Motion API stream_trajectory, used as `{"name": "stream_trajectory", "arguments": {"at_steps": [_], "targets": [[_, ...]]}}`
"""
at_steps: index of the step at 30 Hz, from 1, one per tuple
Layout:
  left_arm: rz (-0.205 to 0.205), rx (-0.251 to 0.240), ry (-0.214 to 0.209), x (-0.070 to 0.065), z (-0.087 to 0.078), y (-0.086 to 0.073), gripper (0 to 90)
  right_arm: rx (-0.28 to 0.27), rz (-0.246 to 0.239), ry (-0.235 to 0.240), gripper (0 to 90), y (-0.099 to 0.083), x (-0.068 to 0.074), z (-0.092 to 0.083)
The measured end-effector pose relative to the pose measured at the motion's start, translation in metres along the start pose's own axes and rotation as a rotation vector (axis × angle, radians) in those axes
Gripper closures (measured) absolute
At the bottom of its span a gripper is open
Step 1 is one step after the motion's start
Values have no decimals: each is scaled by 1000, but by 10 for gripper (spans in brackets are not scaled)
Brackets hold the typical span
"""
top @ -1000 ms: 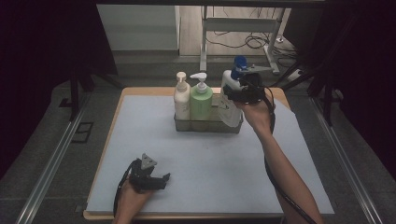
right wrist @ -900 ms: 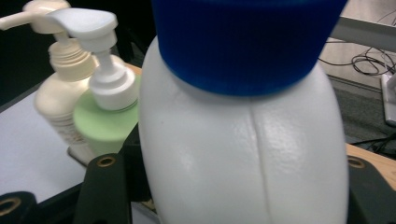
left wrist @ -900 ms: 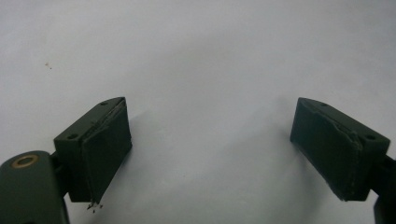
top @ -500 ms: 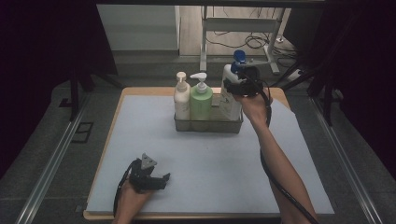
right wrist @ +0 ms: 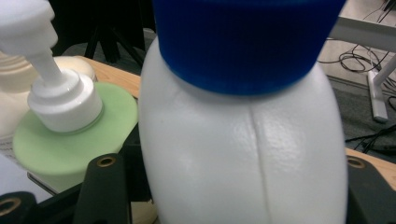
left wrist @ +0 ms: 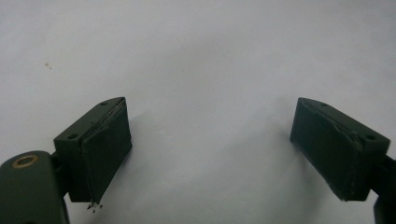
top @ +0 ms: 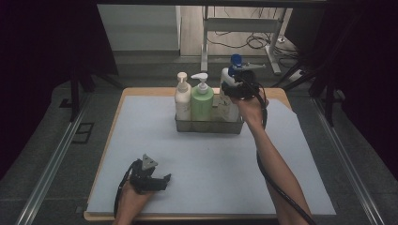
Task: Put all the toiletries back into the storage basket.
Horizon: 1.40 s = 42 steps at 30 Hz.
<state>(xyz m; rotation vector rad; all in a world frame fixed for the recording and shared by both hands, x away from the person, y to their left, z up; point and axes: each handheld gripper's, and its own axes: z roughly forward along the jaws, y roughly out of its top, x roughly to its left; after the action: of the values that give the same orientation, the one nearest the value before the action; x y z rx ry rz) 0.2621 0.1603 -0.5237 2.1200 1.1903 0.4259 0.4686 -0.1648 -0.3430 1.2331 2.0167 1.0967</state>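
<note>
White bottle held over the metal caddy

The right gripper (top: 238, 87), arm stretched far across the table, clamps the white bottle with a blue cap (top: 231, 75) at the metal caddy's (top: 209, 125) right end, beside the green pump bottle (top: 202, 99); it has sunk slightly since a second ago. The left gripper (top: 159, 181) rests near the front edge, jaws wide apart, unmoved.

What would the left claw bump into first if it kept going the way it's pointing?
Probably just the white mat. The left claw is open with nothing between its jaws, and its own view has bare mat ahead. In the high view it lies low, pointing right, away from the bottles.
</note>
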Motion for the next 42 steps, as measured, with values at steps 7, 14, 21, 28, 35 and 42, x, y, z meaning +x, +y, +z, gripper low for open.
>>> {"name": "stream_trajectory", "arguments": {"at_steps": [7,14,21,28,35,42], "targets": [[1,3,0,0,0,0,121,15,6,12,402,-8,3,6],[1,3,-1,0,0,0,121,23,2,8,403,-17,7,12],[0,2,-1,0,0,0,121,38,-5,-4,403,-29,7,19],[0,2,-1,0,0,0,121,42,-2,-8,402,-39,5,22],[-1,2,-1,0,0,0,121,44,8,-5,399,-44,1,25],[-1,1,0,0,0,0,121,58,-13,15,390,-43,0,26]]}}
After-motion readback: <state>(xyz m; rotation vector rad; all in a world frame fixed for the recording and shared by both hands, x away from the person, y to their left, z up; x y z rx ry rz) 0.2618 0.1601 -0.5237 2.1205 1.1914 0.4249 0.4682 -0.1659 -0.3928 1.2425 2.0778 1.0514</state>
